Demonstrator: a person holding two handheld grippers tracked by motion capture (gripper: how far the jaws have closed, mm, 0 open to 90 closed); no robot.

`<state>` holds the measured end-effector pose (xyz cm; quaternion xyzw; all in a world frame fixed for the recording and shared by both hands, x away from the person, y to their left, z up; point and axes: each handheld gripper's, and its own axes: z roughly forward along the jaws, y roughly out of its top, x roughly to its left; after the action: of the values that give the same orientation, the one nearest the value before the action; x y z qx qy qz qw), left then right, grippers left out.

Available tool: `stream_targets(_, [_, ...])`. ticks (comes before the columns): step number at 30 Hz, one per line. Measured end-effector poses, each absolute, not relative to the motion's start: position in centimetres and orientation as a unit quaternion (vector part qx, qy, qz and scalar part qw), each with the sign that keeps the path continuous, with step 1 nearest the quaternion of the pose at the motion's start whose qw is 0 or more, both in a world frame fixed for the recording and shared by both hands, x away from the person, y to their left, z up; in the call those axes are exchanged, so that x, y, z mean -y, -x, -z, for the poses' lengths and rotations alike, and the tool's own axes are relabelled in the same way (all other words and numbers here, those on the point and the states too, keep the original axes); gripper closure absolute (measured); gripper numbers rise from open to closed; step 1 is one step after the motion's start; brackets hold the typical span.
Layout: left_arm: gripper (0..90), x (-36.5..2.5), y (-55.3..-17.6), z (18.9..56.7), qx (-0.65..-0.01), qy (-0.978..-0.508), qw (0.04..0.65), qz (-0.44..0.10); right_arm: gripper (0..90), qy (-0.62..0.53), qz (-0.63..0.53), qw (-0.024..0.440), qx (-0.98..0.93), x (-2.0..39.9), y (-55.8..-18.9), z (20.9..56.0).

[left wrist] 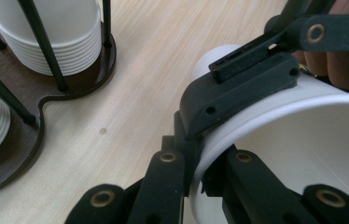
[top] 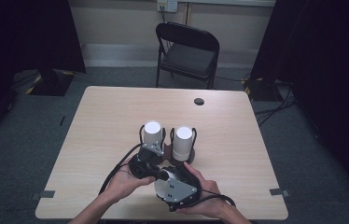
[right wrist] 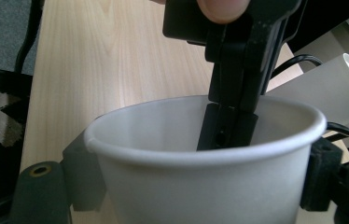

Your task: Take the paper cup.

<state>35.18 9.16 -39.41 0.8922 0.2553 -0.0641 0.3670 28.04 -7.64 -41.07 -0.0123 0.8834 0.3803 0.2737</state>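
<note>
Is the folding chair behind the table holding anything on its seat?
No, the black folding chair past the table has a bare dark seat.

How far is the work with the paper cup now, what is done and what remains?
Done: one paper cup is away from the two stacks in the holder. In hand: the left tool pinches its wall, and the right tool's jaws seem to press its sides. Left: it is seemingly not yet set down anywhere.
</note>
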Motion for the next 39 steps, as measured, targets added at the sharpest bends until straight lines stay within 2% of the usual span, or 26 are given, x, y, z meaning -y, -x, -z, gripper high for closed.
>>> stream_targets(18, [82.2, -9.9, -34.7, 39.0, -0.273, -0.876, 0.394, 0.047, 23.6, -0.004, -0.4, 0.271, -0.876, 8.4, -28.1, 40.5])
stream_targets(27, [70.5, -10.8, -34.6, 39.2, -0.291, -0.863, 0.413, 0.022, 23.8, -0.022, -0.398, 0.266, -0.878, 9.0, -28.7, 40.9])
stream_targets(32, [63.0, -10.9, -33.8, 39.0, -0.283, -0.865, 0.413, -0.027, 23.7, -0.035, -0.398, 0.256, -0.88, 9.0, -28.9, 40.8])
stream_targets(39, [54.9, -11.4, -33.4, 38.9, -0.293, -0.856, 0.425, -0.037, 23.8, -0.046, -0.402, 0.249, -0.88, 9.5, -29.2, 40.8])
